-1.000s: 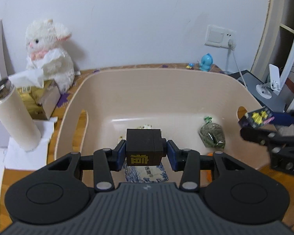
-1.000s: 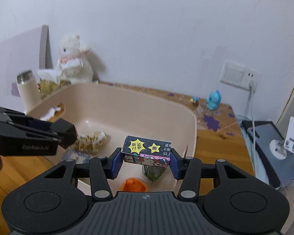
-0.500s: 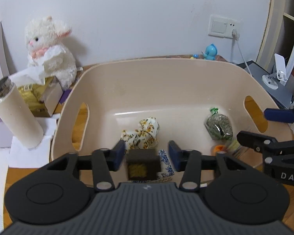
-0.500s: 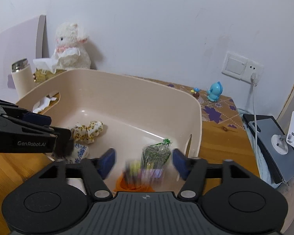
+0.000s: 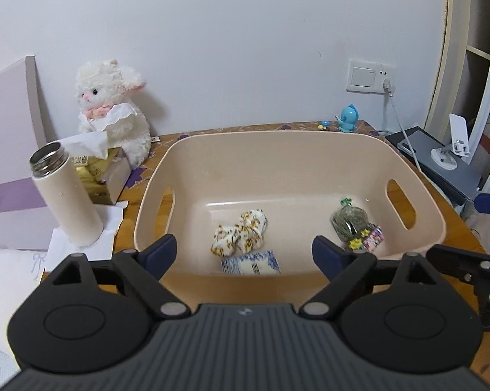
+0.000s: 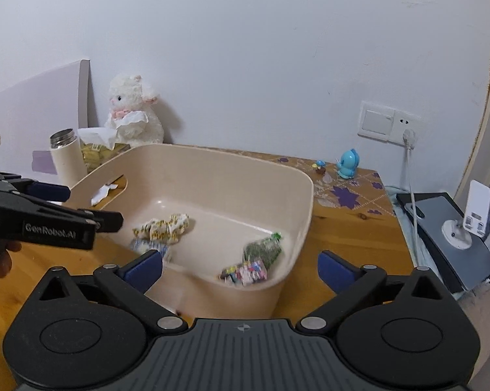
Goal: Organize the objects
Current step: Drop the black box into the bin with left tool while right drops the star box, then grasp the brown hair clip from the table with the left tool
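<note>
One beige basin (image 5: pixel 417 202) stands on one wooden table (image 6: pixel 349 228). The basin holds four visible items: one flower-patterned cloth bundle (image 5: pixel 241 233), one blue-and-white packet (image 5: pixel 251 262), one clear bag of green contents (image 5: pixel 348 220) and one small colourful printed box (image 5: pixel 368 239). Outside the basin: one white plush lamb (image 5: pixel 114 110), one tissue box (image 5: pixel 104 176), one cream flask (image 5: pixel 65 195), one blue toy figure (image 5: pixel 348 119) and one tiny mushroom figure (image 6: pixel 319 166). One wall plate (image 6: pixel 388 123) bears one switch and one socket. Two grippers: left gripper (image 5: pixel 245 255), right gripper (image 6: pixel 241 268).
</note>
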A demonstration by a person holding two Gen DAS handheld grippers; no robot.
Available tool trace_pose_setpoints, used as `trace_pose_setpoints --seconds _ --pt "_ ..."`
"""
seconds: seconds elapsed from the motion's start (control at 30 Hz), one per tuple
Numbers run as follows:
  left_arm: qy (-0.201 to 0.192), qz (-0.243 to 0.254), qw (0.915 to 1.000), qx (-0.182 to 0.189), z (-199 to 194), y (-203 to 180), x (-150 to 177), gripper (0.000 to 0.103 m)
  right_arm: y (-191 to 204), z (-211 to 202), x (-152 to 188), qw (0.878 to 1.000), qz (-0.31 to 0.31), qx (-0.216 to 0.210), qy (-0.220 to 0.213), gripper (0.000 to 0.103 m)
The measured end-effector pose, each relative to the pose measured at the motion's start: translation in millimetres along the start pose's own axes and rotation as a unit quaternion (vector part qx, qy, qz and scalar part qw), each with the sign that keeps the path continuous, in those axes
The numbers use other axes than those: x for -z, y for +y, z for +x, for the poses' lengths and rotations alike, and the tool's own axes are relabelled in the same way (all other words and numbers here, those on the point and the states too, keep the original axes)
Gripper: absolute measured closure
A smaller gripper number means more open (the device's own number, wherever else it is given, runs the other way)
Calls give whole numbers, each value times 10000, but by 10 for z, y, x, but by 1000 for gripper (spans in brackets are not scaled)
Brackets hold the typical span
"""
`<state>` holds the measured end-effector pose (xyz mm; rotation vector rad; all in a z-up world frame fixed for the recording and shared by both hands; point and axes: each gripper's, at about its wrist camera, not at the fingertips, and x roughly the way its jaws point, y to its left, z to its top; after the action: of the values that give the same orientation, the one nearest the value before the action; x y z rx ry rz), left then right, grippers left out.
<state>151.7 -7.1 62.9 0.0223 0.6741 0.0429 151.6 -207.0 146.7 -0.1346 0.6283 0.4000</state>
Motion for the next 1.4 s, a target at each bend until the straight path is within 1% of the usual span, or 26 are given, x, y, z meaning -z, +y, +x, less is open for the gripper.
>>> trace_pose_setpoints --seconds 0.13,0.33,0.53,0.8,1.03,1.2,1.4 --pt "-2 86 10000 10 -165 -58 146 12 -18 -161 172 9999 -13 46 93 0" --pt "147 150 9997 119 -301 -149 430 11 18 -265 491 9994 -80 105 324 0" --pt "421 189 9986 249 -267 -235 751 11 43 -225 805 9980 12 111 621 0" --pt "871 337 9942 542 -95 -336 1144 11 87 -113 1138 9949 -23 181 995 0" --pt "1042 424 9911 715 18 -461 1318 11 46 -58 1301 9930 37 211 1160 0" --pt "1124 448 9898 750 121 -512 1400 12 35 -37 1340 9928 67 215 1175 0" --pt "987 557 9905 779 166 -502 1416 12 61 24 1354 9925 54 200 1205 0"
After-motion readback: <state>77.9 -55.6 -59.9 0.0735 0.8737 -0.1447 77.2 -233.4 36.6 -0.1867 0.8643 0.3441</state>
